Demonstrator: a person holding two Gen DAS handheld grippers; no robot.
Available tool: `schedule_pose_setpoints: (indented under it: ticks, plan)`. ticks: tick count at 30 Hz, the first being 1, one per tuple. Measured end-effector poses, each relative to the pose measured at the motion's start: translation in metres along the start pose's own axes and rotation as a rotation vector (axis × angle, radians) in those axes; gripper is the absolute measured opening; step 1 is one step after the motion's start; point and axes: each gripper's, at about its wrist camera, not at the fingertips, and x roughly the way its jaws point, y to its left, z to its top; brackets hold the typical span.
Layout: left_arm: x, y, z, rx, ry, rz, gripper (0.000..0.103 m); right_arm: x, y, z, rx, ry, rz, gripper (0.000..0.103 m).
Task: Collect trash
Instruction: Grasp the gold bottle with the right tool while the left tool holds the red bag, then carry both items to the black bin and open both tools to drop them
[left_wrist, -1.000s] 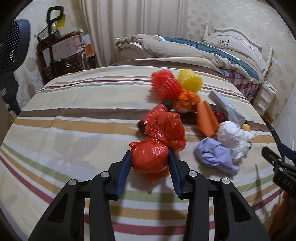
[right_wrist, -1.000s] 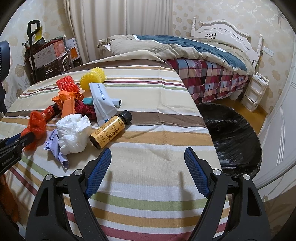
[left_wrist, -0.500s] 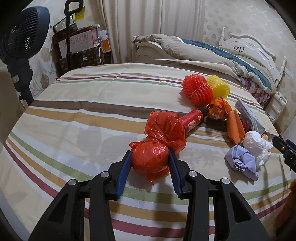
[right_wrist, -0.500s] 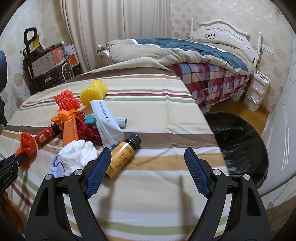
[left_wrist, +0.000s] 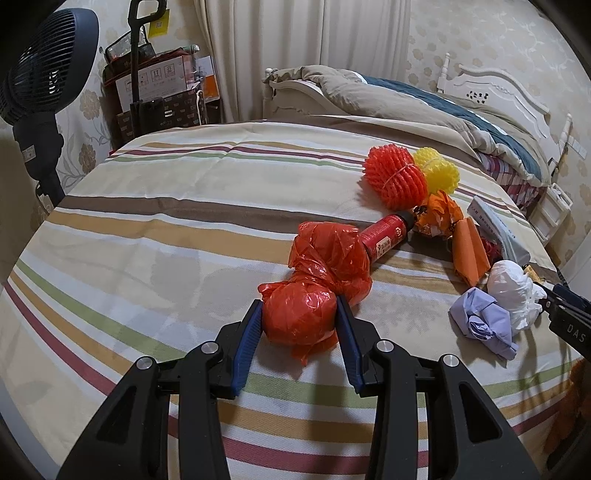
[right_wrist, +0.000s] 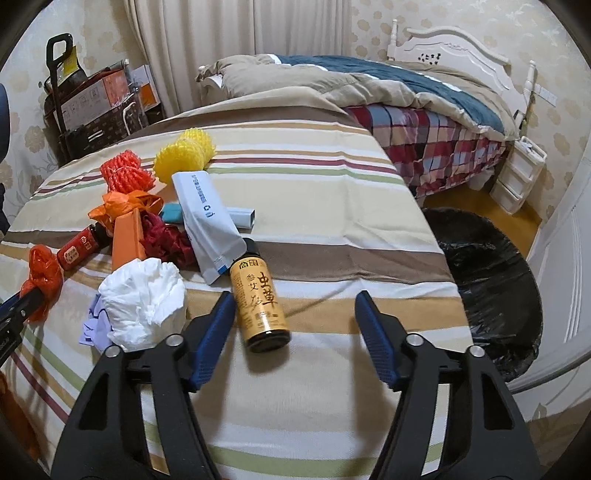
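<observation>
My left gripper (left_wrist: 298, 321) is shut on a crumpled red plastic bag (left_wrist: 306, 306) on the striped tablecloth (left_wrist: 166, 229); the bag also shows at the left of the right wrist view (right_wrist: 42, 273). My right gripper (right_wrist: 295, 317) is open above an amber bottle (right_wrist: 260, 295) lying between its fingers, nearer the left one. A white crumpled bag (right_wrist: 142, 295), lilac paper (left_wrist: 484, 325), a red bottle (left_wrist: 386, 234), an orange carton (right_wrist: 127, 236), a white pouch (right_wrist: 207, 218) and red and yellow foam nets (left_wrist: 399, 177) lie in a pile.
A black-lined trash bin (right_wrist: 491, 280) stands on the floor off the table's right edge. A bed (right_wrist: 406, 96) is behind the table, white drawers (right_wrist: 521, 173) beside it. A fan (left_wrist: 40, 77) and a cart of boxes (left_wrist: 159, 92) stand at the far left.
The right gripper has moved down and toward the amber bottle, which now lies between its fingers. The left gripper, still shut on the red bag, has swung left and drawn back slightly.
</observation>
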Motion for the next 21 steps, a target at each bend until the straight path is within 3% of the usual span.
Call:
schedule_pose_setpoints:
  ticks: [4,12,21]
  plan:
    - [0.0,-0.001,0.0,0.0,0.001,0.0,0.041,0.002,0.01,0.004,-0.042,-0.007,-0.003,0.063]
    - [-0.001,-0.006,0.0,0.017,-0.004,0.011,0.041,0.006,0.009,0.001,-0.048,0.028,0.053,0.023]
    - [-0.01,-0.011,0.0,0.029,-0.032,0.024,0.041,-0.004,-0.004,-0.009,-0.019,0.022,0.074,0.023]
